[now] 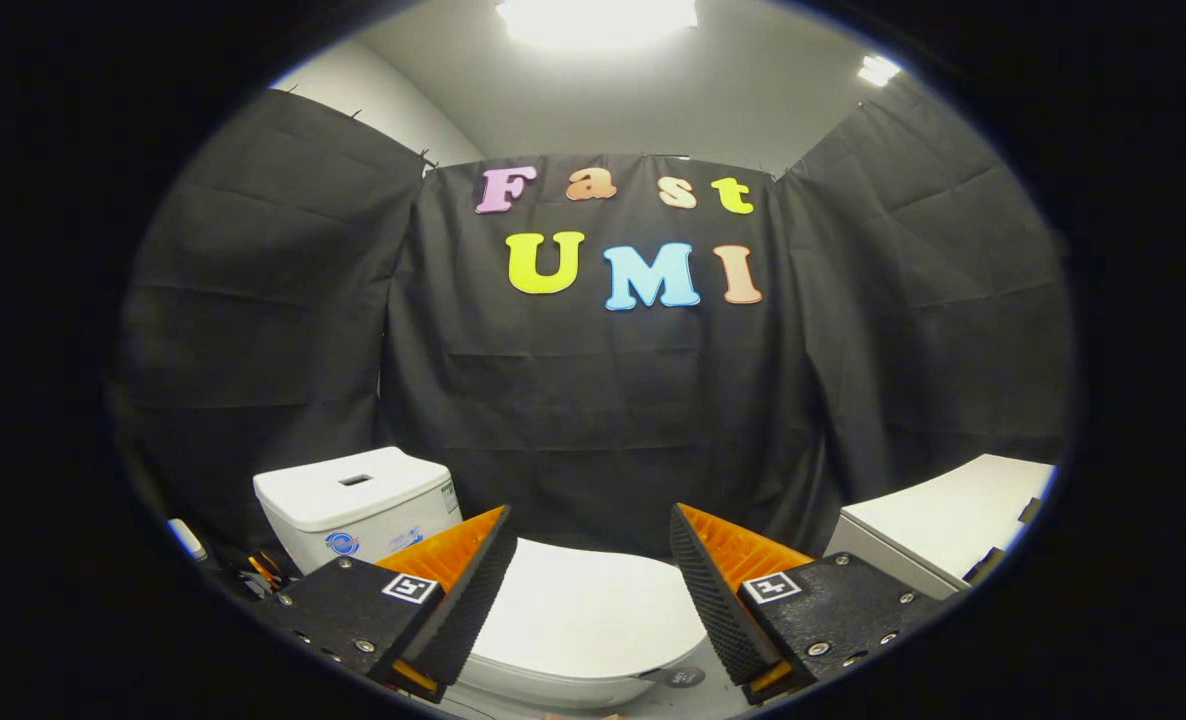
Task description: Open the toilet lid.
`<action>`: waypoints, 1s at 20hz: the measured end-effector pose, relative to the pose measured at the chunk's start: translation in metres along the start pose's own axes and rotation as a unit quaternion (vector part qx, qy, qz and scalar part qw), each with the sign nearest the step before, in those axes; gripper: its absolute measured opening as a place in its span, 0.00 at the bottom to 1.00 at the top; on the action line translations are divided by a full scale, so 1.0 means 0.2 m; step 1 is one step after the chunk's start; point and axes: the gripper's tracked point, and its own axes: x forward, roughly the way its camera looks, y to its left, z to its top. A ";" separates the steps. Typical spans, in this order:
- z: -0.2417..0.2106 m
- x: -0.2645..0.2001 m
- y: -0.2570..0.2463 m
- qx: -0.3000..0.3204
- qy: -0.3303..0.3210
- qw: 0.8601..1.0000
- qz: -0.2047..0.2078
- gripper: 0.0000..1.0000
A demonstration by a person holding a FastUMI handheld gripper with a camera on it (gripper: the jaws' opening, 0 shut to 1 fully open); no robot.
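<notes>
Gripper view kid: Is the toilet lid [583, 610] up yet?

Helper: No, it lies flat and closed, in front of the tank [353, 505]. The gripper [588, 570] hangs above it, fingers spread wide, holding nothing. All the lifting is left.

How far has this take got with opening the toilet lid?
Done: nothing shows as finished; the toilet lid lies flat and closed on the bowl. In hand: the gripper is open above the lid, its fingers spread apart and touching nothing. Left: reach the lid's front edge, catch it and swing it up toward the tank.
</notes>
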 end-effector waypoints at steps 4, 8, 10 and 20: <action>-0.01 0.01 0.00 -0.005 0.003 1.000 0.000 0.94; -0.05 0.03 0.01 0.008 0.014 1.000 0.005 0.95; -0.07 0.02 0.02 0.027 0.020 0.999 0.011 0.95; -0.22 0.02 -0.13 0.183 0.041 0.982 -0.011 0.96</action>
